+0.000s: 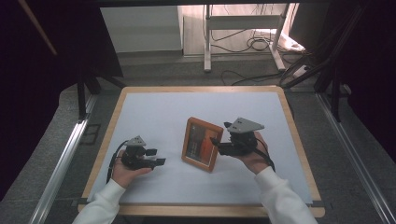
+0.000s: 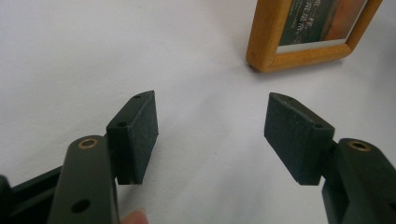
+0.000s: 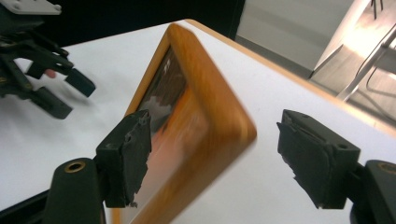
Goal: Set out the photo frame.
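A small wooden picture frame (image 1: 201,143) stands upright, leaning back, near the middle of the white table (image 1: 154,107). My right gripper (image 1: 217,144) sits at the frame's right edge. In the right gripper view the frame (image 3: 205,121) lies between the wide-apart jaws of that gripper (image 3: 215,158), and the right pad (image 3: 313,158) stands clear of the wood. My left gripper (image 1: 159,157) rests low on the table to the frame's left, open and holding nothing. In the left gripper view its pads (image 2: 212,135) point toward the frame's lower corner (image 2: 299,32), a short way off. The left gripper (image 3: 72,97) also appears beyond the frame.
The table has a wooden rim (image 1: 201,88) all round. Behind it are a white metal stand (image 1: 243,28) and loose cables (image 1: 252,44) on the floor. Dark curtains hang on both sides. Metal rails (image 1: 60,163) run along the floor beside the table.
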Demonstrator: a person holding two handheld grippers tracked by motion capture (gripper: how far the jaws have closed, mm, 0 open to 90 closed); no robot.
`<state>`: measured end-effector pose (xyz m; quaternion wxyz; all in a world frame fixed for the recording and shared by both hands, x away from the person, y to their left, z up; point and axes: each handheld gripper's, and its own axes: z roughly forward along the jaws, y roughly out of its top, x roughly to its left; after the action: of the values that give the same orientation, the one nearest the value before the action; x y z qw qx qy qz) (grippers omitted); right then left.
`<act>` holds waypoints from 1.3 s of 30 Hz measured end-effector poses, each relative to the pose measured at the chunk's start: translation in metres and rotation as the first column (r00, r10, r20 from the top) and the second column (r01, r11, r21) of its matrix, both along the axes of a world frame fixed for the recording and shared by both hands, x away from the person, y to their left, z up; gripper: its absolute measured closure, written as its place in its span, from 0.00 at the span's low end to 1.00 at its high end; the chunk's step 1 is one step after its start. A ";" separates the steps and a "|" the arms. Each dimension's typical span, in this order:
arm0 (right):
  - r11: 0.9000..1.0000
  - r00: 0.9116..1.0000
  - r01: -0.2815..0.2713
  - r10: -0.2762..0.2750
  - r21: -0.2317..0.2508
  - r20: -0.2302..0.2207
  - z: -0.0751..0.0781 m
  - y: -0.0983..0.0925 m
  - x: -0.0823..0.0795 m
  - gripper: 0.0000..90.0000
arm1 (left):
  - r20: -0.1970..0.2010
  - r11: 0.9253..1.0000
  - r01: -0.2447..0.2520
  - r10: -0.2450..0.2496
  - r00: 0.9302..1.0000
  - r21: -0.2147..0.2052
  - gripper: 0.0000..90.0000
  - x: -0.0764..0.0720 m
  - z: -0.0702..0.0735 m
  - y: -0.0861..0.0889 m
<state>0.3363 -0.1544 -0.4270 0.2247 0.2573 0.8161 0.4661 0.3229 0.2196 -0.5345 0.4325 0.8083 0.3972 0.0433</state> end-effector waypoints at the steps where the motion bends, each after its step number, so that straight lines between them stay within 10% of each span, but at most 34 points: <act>1: 1.000 1.000 0.005 -0.005 0.010 -0.009 -0.002 -0.004 -0.004 0.29 | 0.001 1.000 0.002 -0.002 1.000 0.003 0.39 0.000 0.000 0.000; 15: 0.998 0.987 0.037 -0.028 0.058 -0.156 -0.045 -0.045 -0.040 0.43 | 0.051 1.000 0.006 -0.008 0.999 0.030 0.39 -0.005 0.004 -0.008; 26: 0.994 0.980 -0.100 0.090 -0.047 -0.180 -0.061 -0.012 -0.063 0.95 | 0.053 1.000 0.004 -0.005 0.999 0.024 0.39 -0.006 0.004 -0.005; 39: 0.981 0.967 -0.156 0.129 -0.111 -0.221 -0.081 0.024 -0.051 1.00 | 0.041 0.999 0.017 -0.018 0.999 0.036 0.39 -0.005 0.002 -0.007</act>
<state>0.2856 -0.1306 -0.5085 0.1180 0.2312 0.8800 0.3978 0.3181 0.2123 -0.5327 0.4264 0.8183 0.3802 0.0633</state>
